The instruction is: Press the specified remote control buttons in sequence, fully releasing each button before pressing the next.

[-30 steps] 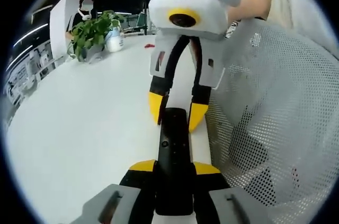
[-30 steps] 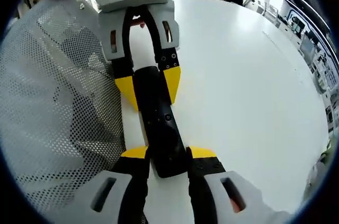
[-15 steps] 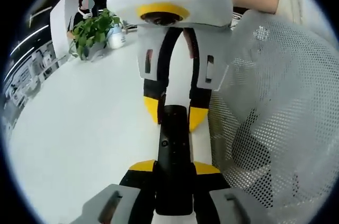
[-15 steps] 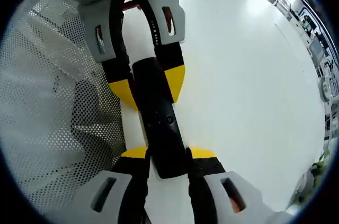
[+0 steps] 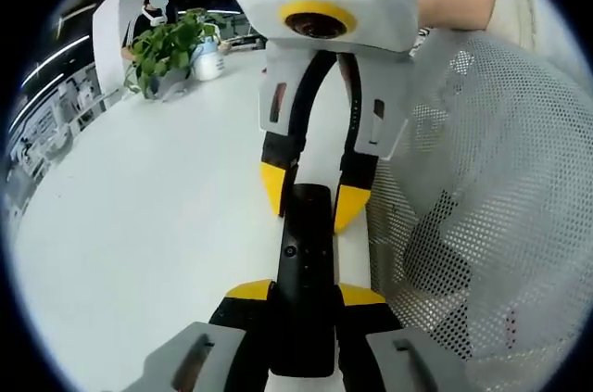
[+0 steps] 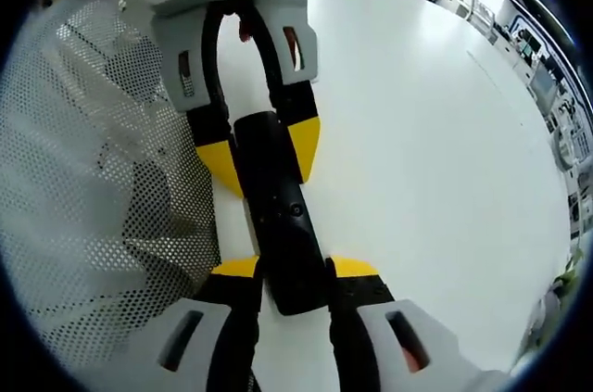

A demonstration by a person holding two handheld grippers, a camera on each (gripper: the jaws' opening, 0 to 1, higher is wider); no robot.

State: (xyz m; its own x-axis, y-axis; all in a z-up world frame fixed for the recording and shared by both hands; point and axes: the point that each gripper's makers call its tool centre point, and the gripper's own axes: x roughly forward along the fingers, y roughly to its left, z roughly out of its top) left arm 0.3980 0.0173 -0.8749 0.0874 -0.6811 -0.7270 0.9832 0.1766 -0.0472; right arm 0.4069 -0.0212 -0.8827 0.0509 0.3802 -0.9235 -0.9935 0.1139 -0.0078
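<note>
One black remote is lying lengthwise on the white table, and two grippers are gripping it, one at each end. In the left gripper view, the left gripper is clamping the near end of the remote between its two yellow-tipped jaws, while the right gripper is coming in from the top, its two yellow tips pinching the far end. In the right gripper view, the same remote is running up the middle, with the right gripper closing narrowly on the near end and the left gripper holding the far end. One white mesh basket is standing just beside the remote; it is sitting at the left in the right gripper view. One potted plant is standing far off on the table. A person's arm is reaching in behind the right gripper.
</note>
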